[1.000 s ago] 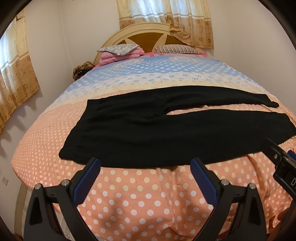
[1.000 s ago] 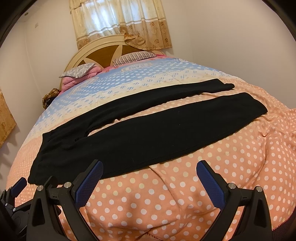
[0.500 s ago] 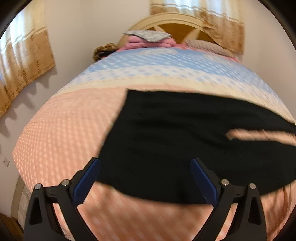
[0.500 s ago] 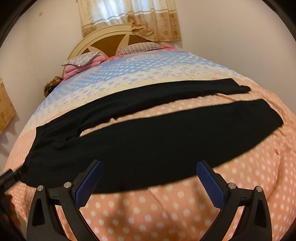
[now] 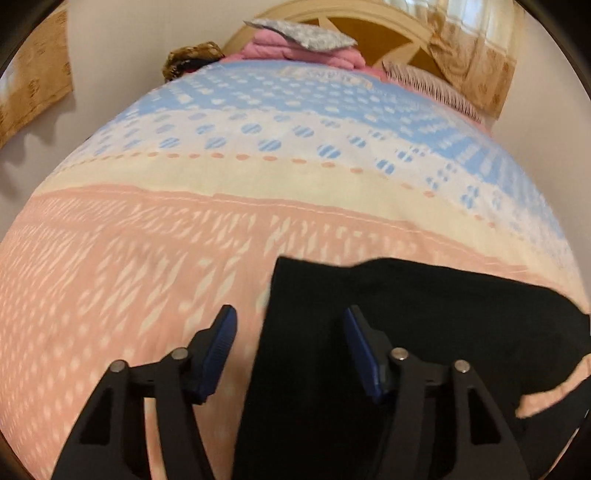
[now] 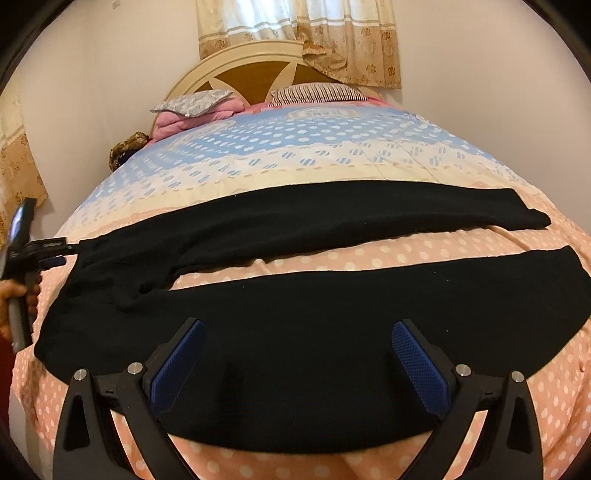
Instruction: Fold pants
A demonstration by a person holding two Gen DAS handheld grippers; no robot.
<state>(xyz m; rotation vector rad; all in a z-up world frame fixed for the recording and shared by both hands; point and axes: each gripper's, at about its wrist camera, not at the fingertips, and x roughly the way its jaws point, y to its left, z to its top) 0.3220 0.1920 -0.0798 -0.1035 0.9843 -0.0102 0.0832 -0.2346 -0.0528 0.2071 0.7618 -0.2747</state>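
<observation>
Black pants (image 6: 295, 317) lie flat across the bed, waistband at the left, both legs stretched to the right with a strip of quilt between them. My right gripper (image 6: 297, 326) is open and empty, low over the near leg, its jaws astride the near edge. My left gripper (image 5: 290, 315) is open, its jaws either side of the waistband's left edge (image 5: 273, 332) near the far corner. In the right wrist view the left gripper (image 6: 55, 245) shows at that far waistband corner.
The bed has a dotted quilt (image 6: 332, 155), peach near and blue far. Pillows (image 6: 195, 103) and a pink blanket lie at the headboard (image 6: 255, 70). Curtains (image 6: 295, 29) hang behind. Walls stand close on both sides.
My left gripper has swung left and forward to the waistband's far corner and narrowed its jaws. My right gripper has moved closer and lower over the near leg.
</observation>
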